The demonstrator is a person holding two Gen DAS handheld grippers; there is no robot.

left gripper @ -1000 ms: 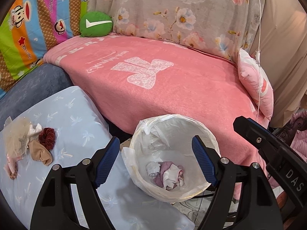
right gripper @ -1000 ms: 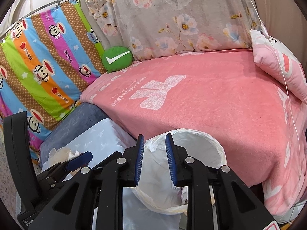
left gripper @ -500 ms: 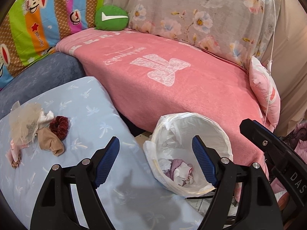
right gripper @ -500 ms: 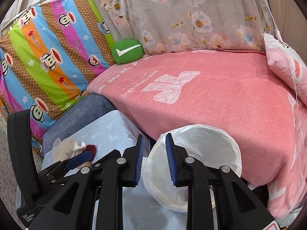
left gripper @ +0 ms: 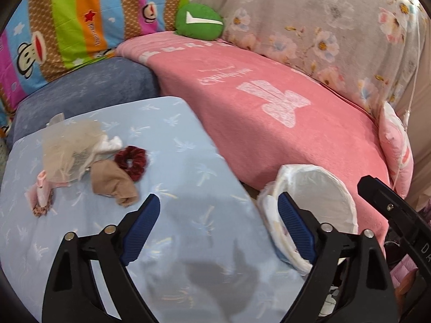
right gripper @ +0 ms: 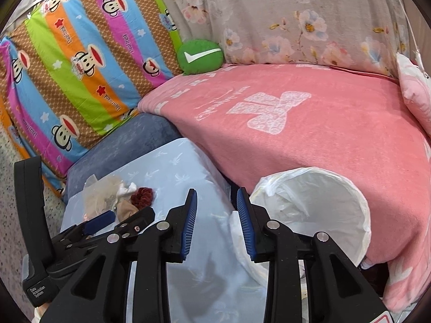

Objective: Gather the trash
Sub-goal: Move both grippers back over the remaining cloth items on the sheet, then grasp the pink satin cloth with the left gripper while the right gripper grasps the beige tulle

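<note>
A small heap of trash lies on the light blue cushion (left gripper: 188,188): a crumpled beige mesh wrapper (left gripper: 71,150), a dark red scrunchie (left gripper: 131,161), a tan sock-like piece (left gripper: 113,185) and a pink scrap (left gripper: 40,193). The same heap (right gripper: 118,196) shows in the right wrist view. My left gripper (left gripper: 218,226) hovers over the cushion, right of the heap, its jaws opening wide with nothing between them. My right gripper (right gripper: 216,220) is beside it, jaws opening a little and empty. The white-lined bin (left gripper: 315,196) (right gripper: 309,210) stands at the cushion's right edge.
A pink blanket (left gripper: 269,113) covers the sofa behind the bin, with a green round pillow (left gripper: 199,21), a striped monkey-print quilt (left gripper: 67,27), a floral cover (left gripper: 323,27) and a pink pillow (left gripper: 396,150) at the right. A blue-grey cushion (left gripper: 89,88) lies behind the light blue one.
Both views have swung left, from the bin toward the trash heap on the light blue cushion. The heap is nearer the middle. Both grippers' jaws stand wider than before.
</note>
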